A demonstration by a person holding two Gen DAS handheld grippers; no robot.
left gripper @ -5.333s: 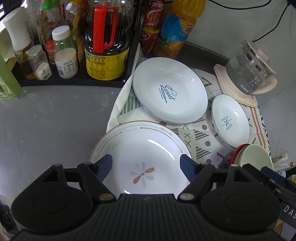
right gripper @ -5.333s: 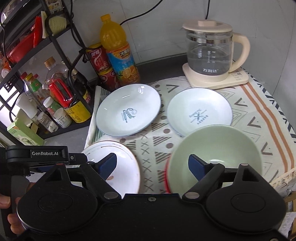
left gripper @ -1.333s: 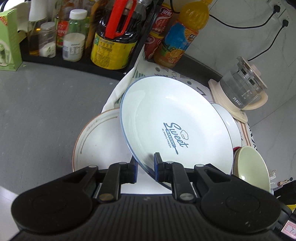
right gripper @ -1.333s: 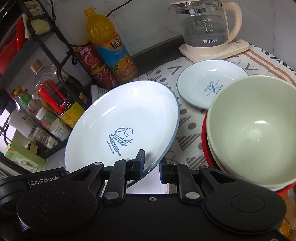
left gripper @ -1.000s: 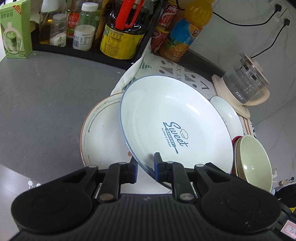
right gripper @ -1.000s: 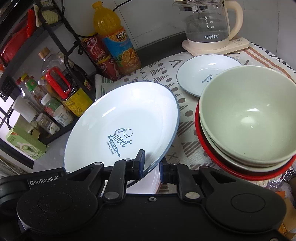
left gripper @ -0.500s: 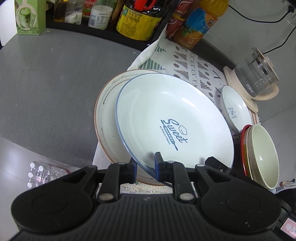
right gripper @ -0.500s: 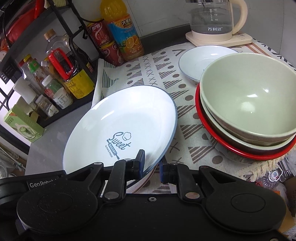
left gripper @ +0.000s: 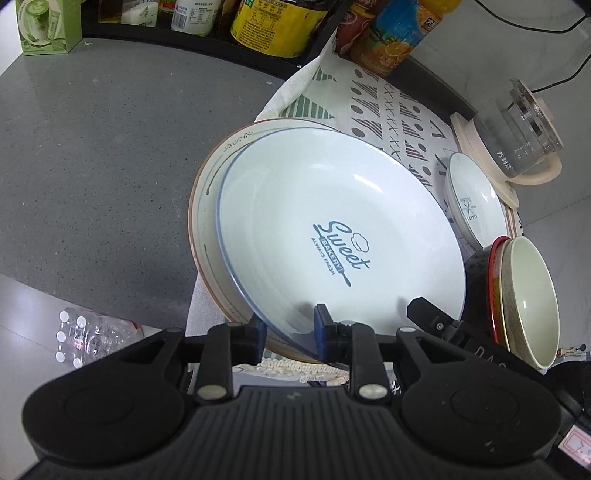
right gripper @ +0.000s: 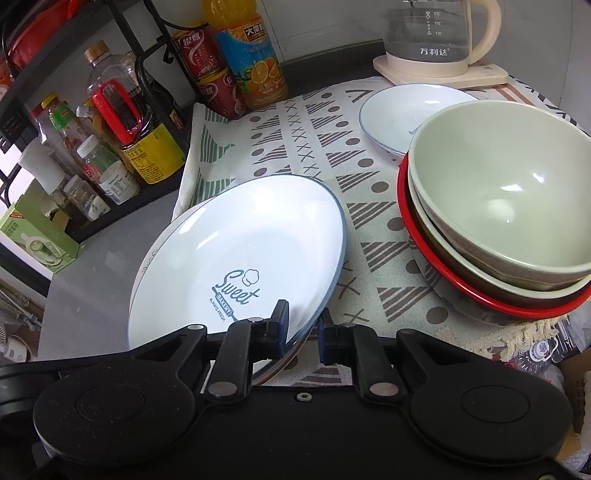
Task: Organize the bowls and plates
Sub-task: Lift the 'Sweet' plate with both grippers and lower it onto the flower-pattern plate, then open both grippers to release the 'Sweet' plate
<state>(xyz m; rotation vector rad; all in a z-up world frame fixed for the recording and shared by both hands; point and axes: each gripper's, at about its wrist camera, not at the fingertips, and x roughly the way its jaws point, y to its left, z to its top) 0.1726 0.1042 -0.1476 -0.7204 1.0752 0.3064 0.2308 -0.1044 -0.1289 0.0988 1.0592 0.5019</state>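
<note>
The blue-rimmed "Sweet Bakery" plate (left gripper: 332, 229) lies over the brown-rimmed plate (left gripper: 207, 192), nearly flat; it also shows in the right wrist view (right gripper: 236, 258). My left gripper (left gripper: 289, 332) has its jaws on either side of the plate's near rim, a little apart. My right gripper (right gripper: 303, 332) stands the same way on the rim's right side. A small white plate (left gripper: 476, 206) lies further back, also seen in the right wrist view (right gripper: 402, 110). A green bowl (right gripper: 506, 192) is stacked in a red-rimmed bowl (right gripper: 480, 295) at the right.
A patterned cloth (right gripper: 306, 140) covers the counter. A rack with bottles and jars (right gripper: 110, 140) stands at the left, an orange drink bottle (right gripper: 251, 55) and cans behind, a glass kettle (right gripper: 439, 33) at the back right. Grey counter (left gripper: 92, 147) lies to the left.
Both grippers have lowered the Sweet Bakery plate onto the brown-rimmed plate. The jaws of both have opened slightly from the rim.
</note>
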